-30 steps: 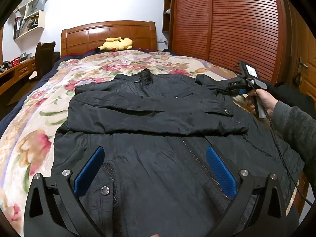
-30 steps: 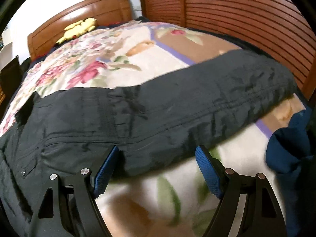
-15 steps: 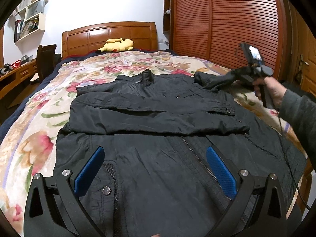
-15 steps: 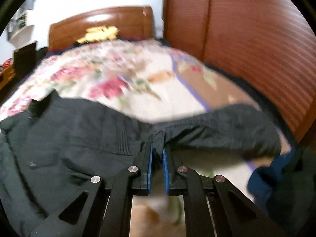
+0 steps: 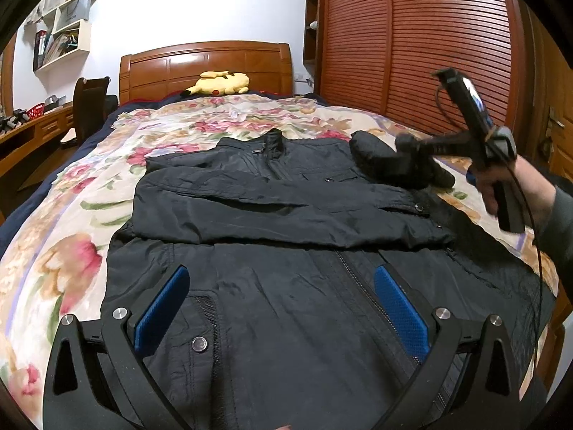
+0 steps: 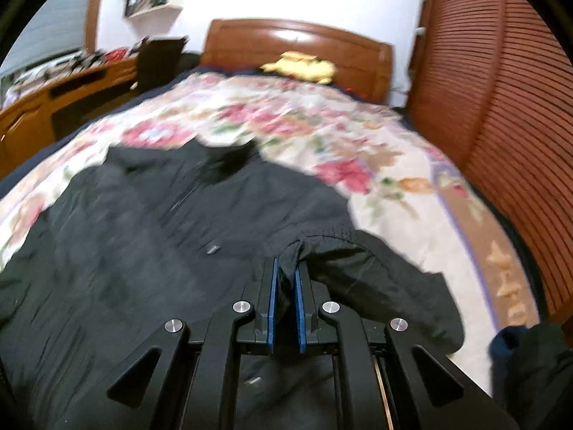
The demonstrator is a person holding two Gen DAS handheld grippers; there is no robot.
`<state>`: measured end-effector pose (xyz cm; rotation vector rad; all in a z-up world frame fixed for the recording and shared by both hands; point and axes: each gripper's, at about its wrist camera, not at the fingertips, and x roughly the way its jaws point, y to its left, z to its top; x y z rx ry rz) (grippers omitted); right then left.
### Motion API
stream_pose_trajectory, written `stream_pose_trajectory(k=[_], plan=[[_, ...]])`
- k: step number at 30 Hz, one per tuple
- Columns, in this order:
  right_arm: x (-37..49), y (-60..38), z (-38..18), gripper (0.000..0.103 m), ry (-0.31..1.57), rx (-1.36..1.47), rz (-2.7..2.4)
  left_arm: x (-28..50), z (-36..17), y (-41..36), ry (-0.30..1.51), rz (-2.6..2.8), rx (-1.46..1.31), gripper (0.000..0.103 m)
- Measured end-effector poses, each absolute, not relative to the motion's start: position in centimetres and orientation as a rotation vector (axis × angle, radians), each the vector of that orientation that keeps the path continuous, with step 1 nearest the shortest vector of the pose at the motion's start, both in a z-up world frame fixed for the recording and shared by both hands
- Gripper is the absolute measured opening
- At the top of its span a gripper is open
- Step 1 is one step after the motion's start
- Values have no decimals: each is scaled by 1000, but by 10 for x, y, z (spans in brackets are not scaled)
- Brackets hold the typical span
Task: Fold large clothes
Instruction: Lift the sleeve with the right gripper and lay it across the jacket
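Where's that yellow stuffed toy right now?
The yellow stuffed toy lies at the far end of the bed, against the wooden headboard, well beyond the black jacket. The right wrist view shows it there too, blurred.

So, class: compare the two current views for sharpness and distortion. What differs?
Left wrist view: sharp, with the black jacket crisp, though fisheye bends the wardrobe. Right wrist view: motion blur smears the floral bedspread, while the right gripper, shut on the sleeve, stays sharp.

Both views face the headboard (image 5: 206, 68) (left from farther back), sharing the jacket (image 5: 286, 215).
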<state>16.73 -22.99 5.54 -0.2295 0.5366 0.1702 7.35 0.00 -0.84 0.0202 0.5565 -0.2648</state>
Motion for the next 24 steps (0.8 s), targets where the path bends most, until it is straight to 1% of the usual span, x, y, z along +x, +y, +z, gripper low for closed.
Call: stream_pose_trajectory(k=[5, 8, 9, 11, 13, 15, 18, 24], plan=[[161, -221, 41, 9, 622, -165, 170, 74, -8, 0, 559, -265, 18, 103], [159, -223, 48, 15, 625, -157, 152, 74, -8, 0, 558, -265, 17, 103], [156, -224, 52, 19, 626, -153, 150, 74, -8, 0, 558, -265, 16, 103], [148, -223, 63, 29, 610, -151, 144, 75, -8, 0, 558, -266, 15, 103], [138, -214, 74, 50, 571, -163, 154, 74, -8, 0, 558, -265, 17, 103], [125, -210, 81, 56, 521, -192, 164, 74, -8, 0, 556, -264, 19, 103], [116, -216, 89, 60, 480, -211, 129, 74, -8, 0, 556, -261, 24, 103], [135, -246, 77, 61, 500, -219, -3, 72, -9, 2, 558, -258, 21, 103]])
